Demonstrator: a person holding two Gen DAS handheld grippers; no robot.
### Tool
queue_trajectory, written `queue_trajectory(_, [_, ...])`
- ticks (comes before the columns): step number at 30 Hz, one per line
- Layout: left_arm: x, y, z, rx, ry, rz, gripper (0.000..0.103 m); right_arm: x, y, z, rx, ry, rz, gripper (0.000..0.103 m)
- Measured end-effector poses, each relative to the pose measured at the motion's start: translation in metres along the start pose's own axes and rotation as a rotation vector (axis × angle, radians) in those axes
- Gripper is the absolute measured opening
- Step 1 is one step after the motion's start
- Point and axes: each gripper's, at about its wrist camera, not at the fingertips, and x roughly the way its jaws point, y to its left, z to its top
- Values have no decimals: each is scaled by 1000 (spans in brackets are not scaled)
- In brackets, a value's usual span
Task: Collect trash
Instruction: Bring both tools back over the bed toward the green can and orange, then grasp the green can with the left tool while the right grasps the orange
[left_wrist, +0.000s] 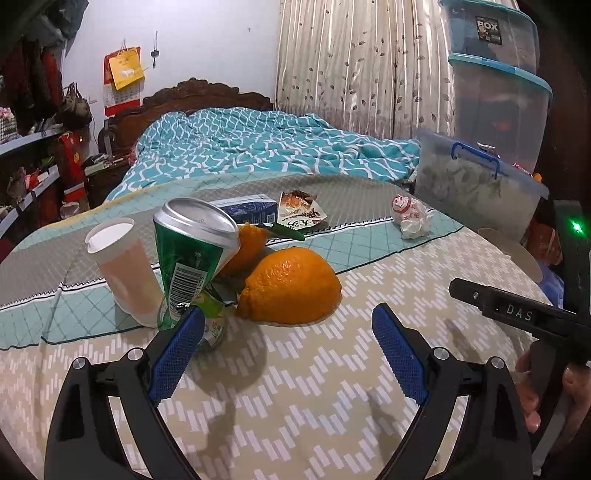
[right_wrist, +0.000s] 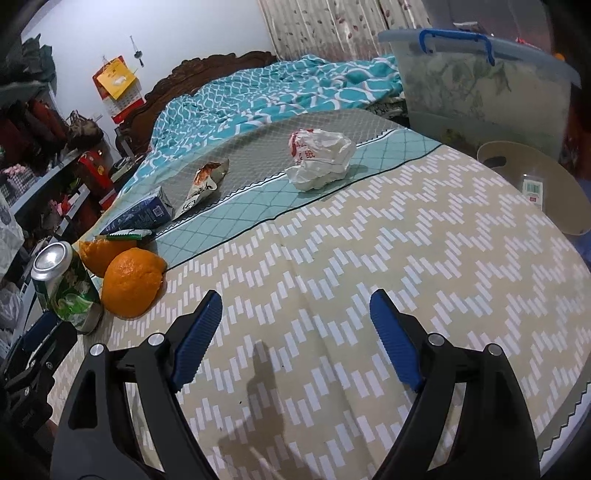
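Note:
A crushed green can (left_wrist: 192, 258) stands tilted on the table, just ahead of the left finger of my open left gripper (left_wrist: 288, 328); it also shows in the right wrist view (right_wrist: 66, 288). Behind it lie a blue carton (left_wrist: 247, 208), a torn snack wrapper (left_wrist: 301, 212) and a green wrapper strip (left_wrist: 284, 230). A crumpled white wrapper (left_wrist: 412, 218) lies at the far right, also in the right wrist view (right_wrist: 319, 158). My right gripper (right_wrist: 295, 317) is open and empty above bare tablecloth, well short of that wrapper.
Two oranges (left_wrist: 291, 284) sit beside the can, with a lidded pale cup (left_wrist: 123, 266) to its left. A round cardboard bin (right_wrist: 535, 188) stands past the table's right edge, beneath a plastic storage box (right_wrist: 480, 81). A bed lies beyond the table.

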Motion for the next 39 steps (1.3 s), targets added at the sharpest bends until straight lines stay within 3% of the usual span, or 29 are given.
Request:
queue_trajectory(29, [-8,-2,-2,10,-36,6,88,-4,4,-3,-27,-25,12,83])
queue_trajectory(39, [-18,15,-1,-49,-73,-47,88,-12,8,-5,-63,-63,38,83])
